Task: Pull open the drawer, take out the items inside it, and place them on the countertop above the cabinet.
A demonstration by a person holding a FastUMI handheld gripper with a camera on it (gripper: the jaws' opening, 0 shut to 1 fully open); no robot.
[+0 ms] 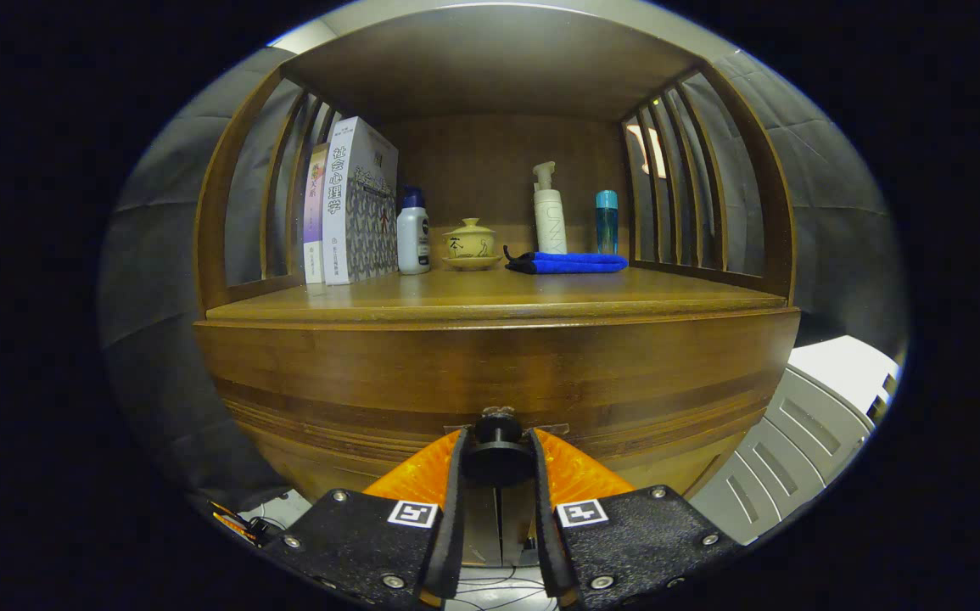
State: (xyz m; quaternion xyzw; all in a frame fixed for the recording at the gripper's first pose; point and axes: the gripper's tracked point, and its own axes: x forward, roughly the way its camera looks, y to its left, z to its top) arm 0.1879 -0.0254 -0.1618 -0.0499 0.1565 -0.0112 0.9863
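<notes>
The hand-held gripper (498, 450) is closed around the dark round knob (499, 441) of the drawer (490, 382), one finger pressing on each side of it. The drawer front sits flush with the wooden cabinet (226, 255), and its contents are hidden.

Above the drawer, the bench (490, 299) has a broad bare strip along its front edge. Its things stand in a row near the back wall: two upright books (354, 204) against the slatted side beyond the left finger, then a white bottle with a blue cap (412, 231), a yellow lidded teacup on its saucer (470, 243), a tall white pump bottle (549, 212) and a blue-capped clear bottle (607, 221). A folded blue cloth (570, 263) lies in front of the pump bottle. Slatted sides and a wooden top close in the bench space, leaving it open toward the front.
</notes>
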